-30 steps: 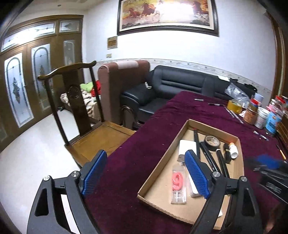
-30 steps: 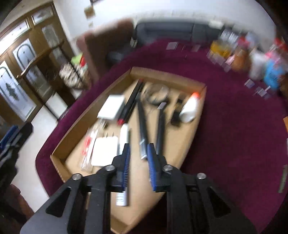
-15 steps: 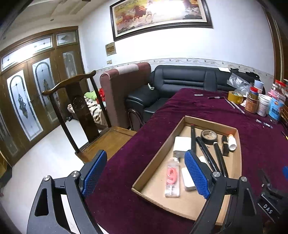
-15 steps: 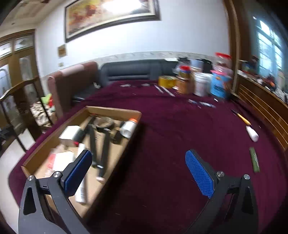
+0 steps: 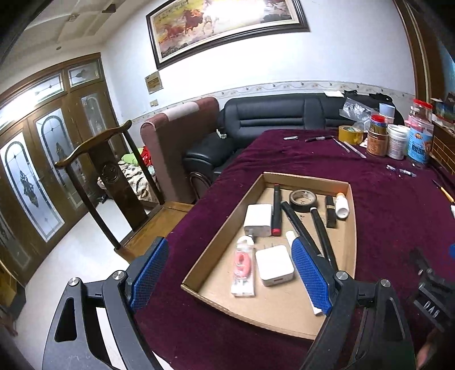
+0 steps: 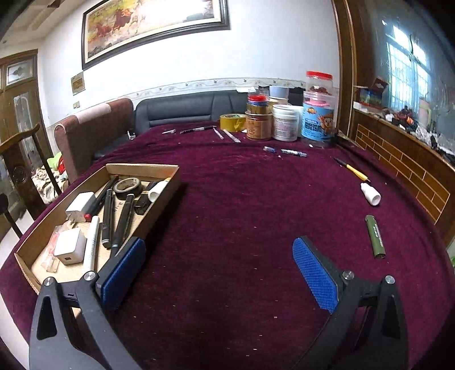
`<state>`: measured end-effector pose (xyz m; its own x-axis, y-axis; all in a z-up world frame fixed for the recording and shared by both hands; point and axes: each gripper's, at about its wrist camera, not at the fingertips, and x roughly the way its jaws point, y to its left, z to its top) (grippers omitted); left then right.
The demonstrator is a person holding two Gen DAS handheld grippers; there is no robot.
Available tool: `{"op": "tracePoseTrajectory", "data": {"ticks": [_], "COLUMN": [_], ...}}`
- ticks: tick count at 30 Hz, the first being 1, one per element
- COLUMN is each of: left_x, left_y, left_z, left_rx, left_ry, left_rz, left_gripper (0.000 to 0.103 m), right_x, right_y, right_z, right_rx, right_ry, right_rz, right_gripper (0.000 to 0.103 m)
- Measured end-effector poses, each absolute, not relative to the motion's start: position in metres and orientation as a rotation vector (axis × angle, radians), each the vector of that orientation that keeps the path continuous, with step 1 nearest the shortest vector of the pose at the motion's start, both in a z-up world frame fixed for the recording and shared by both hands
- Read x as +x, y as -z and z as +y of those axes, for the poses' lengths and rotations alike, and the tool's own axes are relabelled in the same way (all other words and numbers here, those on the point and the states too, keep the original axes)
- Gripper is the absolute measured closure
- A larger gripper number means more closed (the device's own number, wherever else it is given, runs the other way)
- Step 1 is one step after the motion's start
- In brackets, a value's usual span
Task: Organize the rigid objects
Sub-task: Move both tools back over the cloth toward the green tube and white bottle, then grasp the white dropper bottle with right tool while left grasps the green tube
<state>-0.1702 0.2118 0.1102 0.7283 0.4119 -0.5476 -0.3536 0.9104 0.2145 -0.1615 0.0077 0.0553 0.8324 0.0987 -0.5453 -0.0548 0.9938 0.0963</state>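
Maroon cloth [image 6: 241,216]: green tube [image 6: 375,240] lengthwise, near-far.

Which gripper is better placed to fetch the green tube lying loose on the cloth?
Probably the right gripper: open, empty, with the green tube just ahead. The left gripper faces the box.

Black sofa [image 5: 284,119] stood against white wall [image 5: 341,62]; framed horse painting [image 5: 224,22] hung above sofa; wooden chair [image 5: 113,182], glazed wooden doors [image 5: 42,159] left of sofa.

One cardboard tray [image 6: 143,170], two white chargers [image 6: 69,246], two tape rolls [image 6: 127,187].
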Motion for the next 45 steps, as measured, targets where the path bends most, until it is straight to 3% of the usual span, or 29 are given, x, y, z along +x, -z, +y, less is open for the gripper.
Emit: {"op": "tracePoseTrajectory", "data": {"ticks": [7,13,17,25,31,40,45], "left_x": [-0.170,-0.176,-0.177,-0.179,-0.175,-0.167,-0.155], "left_y": [-0.110,-0.108,-0.105,-0.102,-0.094,-0.085,-0.085], "left_z": [0.191,0.161,0.143,0.135,0.134,0.131,0.114], "left_rx": [0.106,0.089,0.120,0.130,0.095,0.005,-0.005], "left_ry": [-0.294,-0.107,-0.059,-0.031,0.013,0.161,0.267], "left_rz": [0.645,0.609,0.598,0.606,0.648,0.692,0.751], "left_gripper": [0.019,0.019,0.019,0.019,0.019,0.019,0.019], "right_x": [-0.151,-0.107,-0.076,-0.055,-0.056,-0.040,-0.014], "right_y": [-0.069,-0.071,-0.045,-0.003,-0.023,-0.053,-0.040], "right_z": [-0.050,-0.191,-0.270,-0.244,-0.174,-0.262,-0.271], "right_rx": [0.169,0.407,0.520,0.656,0.637,0.430,0.297], "right_ry": [-0.090,-0.006,0.052,-0.114,-0.375,0.071,0.146], "right_rz": [0.605,0.755,0.890,0.994,0.992,0.896,0.974], "right_gripper": [0.000,0.000,0.000,0.000,0.002,0.002,0.026]}}
